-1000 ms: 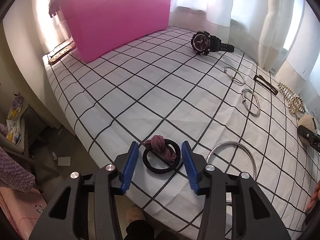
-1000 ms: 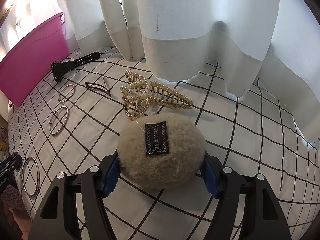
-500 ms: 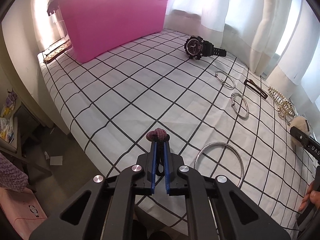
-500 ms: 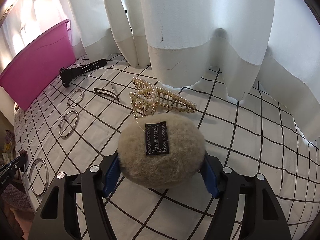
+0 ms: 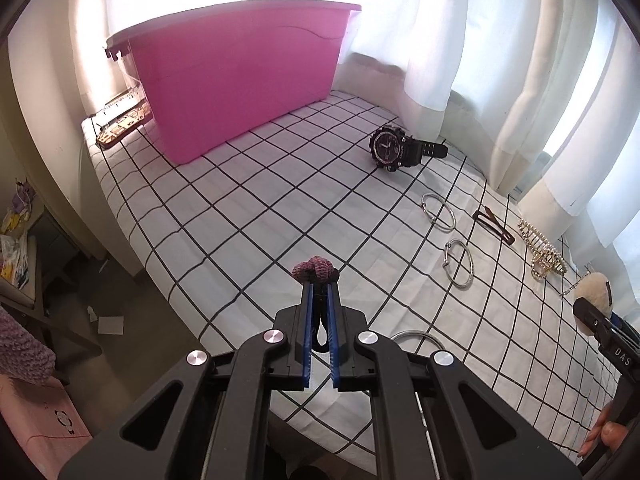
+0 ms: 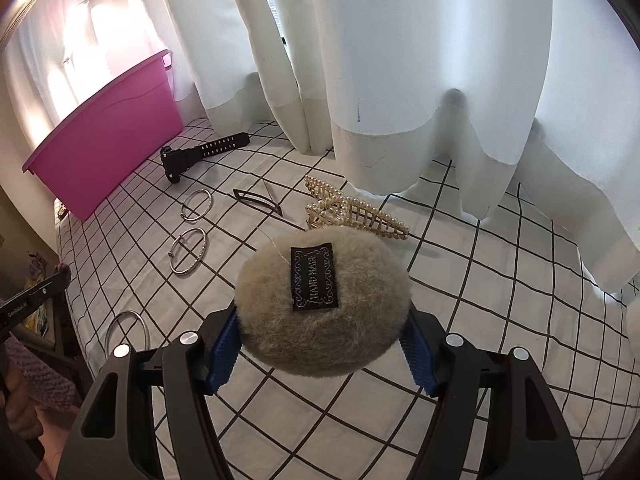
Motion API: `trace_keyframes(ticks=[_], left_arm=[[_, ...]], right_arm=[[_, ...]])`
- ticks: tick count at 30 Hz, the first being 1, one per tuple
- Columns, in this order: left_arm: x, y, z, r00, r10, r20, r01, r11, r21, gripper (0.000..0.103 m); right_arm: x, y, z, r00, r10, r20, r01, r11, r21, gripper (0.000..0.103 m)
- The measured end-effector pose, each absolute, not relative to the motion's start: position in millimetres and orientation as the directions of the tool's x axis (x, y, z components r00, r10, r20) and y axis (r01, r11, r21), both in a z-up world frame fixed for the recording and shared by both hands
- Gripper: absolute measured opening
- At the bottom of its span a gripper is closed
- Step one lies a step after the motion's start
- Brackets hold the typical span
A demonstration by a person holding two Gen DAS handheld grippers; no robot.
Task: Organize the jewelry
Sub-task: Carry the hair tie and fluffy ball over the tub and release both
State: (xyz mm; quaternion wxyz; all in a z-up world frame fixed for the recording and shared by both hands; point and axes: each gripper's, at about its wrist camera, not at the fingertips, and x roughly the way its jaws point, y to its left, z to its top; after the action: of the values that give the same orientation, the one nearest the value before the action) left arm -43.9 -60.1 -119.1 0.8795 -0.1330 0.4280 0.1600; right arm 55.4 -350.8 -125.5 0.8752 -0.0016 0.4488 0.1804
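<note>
Pink bin [image 5: 240,80], upper left, is the likely destination. Right gripper [image 6: 320,344], jaws spread wide, clamps the fluffy hair tie [image 6: 324,300] at frame centre. Left gripper [image 5: 320,304], pinched nearly closed, holds the knotted hair tie [image 5: 315,270] clear of the checked cloth [image 5: 240,208] for carrying.

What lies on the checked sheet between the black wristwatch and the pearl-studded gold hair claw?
In the right wrist view, between the black wristwatch and the pearl-studded gold hair claw lie a silver bangle and a brown snap hair clip.
</note>
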Motion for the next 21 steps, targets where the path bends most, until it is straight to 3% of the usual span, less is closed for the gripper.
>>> trace_keyframes(ticks=[12,21], left_arm=[[-46.5,-25.1,-15.8,0.672,0.201,-0.712,-0.402,0.907,-0.123,0.007],[-11.5,61.9,47.9,0.726,0.235,-0.647,-0.402,0.907,-0.121,0.007]], right_arm=[[66.5,-284.8,-29.9,0.568,0.440,-0.696,-0.464,0.869,0.171,0.067],[107.2,-174.0,44.1,0.592,0.543,-0.596,-0.548,0.813,0.196,0.067]])
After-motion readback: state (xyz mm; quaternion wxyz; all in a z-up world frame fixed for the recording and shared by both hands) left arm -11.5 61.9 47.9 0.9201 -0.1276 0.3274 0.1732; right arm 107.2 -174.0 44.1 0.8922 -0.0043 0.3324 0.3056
